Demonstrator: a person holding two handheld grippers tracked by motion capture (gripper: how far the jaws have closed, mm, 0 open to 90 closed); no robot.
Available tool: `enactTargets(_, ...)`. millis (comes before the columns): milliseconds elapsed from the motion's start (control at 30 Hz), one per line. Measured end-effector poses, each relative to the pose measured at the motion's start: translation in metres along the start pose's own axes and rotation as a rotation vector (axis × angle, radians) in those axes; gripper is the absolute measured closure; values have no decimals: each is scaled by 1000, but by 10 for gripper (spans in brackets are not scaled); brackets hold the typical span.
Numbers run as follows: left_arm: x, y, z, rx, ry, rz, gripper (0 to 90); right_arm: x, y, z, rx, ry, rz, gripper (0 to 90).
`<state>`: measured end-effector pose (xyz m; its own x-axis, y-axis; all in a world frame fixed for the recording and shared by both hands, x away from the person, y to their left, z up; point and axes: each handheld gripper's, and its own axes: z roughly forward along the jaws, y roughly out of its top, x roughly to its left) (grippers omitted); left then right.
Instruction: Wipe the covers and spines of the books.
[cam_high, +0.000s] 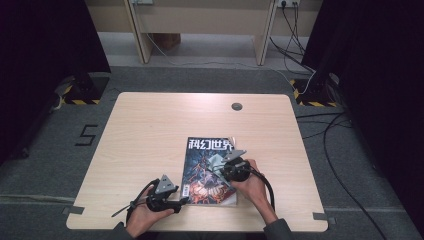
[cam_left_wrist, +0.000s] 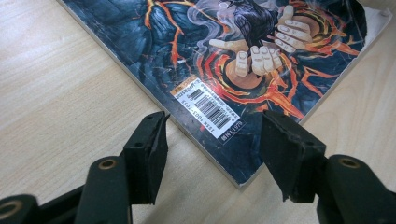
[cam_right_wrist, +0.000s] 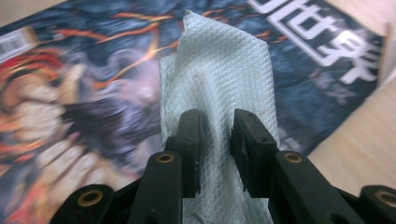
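On the tabletop (cam_high: 150, 125) near our edge lies the magazine (cam_high: 200, 165), where our right gripper (cam_right_wrist: 215, 126) pinches a white wipe (cam_right_wrist: 219, 70) to rub its cover next, while our left gripper (cam_left_wrist: 212, 140), half open and empty, straddles its corner.

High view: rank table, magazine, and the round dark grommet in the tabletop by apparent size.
1. table
2. magazine
3. grommet, by far the smallest; it sits farther from the camera, but the gap is too big to matter.
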<state>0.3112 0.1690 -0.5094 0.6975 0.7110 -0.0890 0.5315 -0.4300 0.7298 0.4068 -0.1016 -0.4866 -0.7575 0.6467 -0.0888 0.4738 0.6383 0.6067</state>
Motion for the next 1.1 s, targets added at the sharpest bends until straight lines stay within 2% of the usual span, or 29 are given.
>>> enactTargets(100,1,-1,0,-3,-4,-4,412,-14,4,5,-4,-15,22,728)
enactTargets(167,0,0,0,-3,-2,-1,413,-24,8,9,-6,-45,36,729)
enactTargets(300,1,-1,0,-6,-5,-7,413,-38,12,14,-7,-76,70,730)
enactTargets(467,1,-1,0,-4,-9,-9,414,-51,16,20,-13,-120,84,732)
enactTargets(600,1,0,0,2,-9,-2,414,-57,17,22,-14,-140,98,729)
enactTargets(733,2,0,0,3,-12,-12,412,-65,20,25,-14,-163,112,729)
enactTargets(800,2,-1,0,1,-11,-11,412,-67,21,27,-14,-166,126,726)
enactTargets(967,2,-1,0,0,-12,-12,412,-69,22,27,-10,-170,115,727)
enactTargets(1100,2,-1,0,0,-12,-13,411,-72,24,29,-9,-177,135,728)
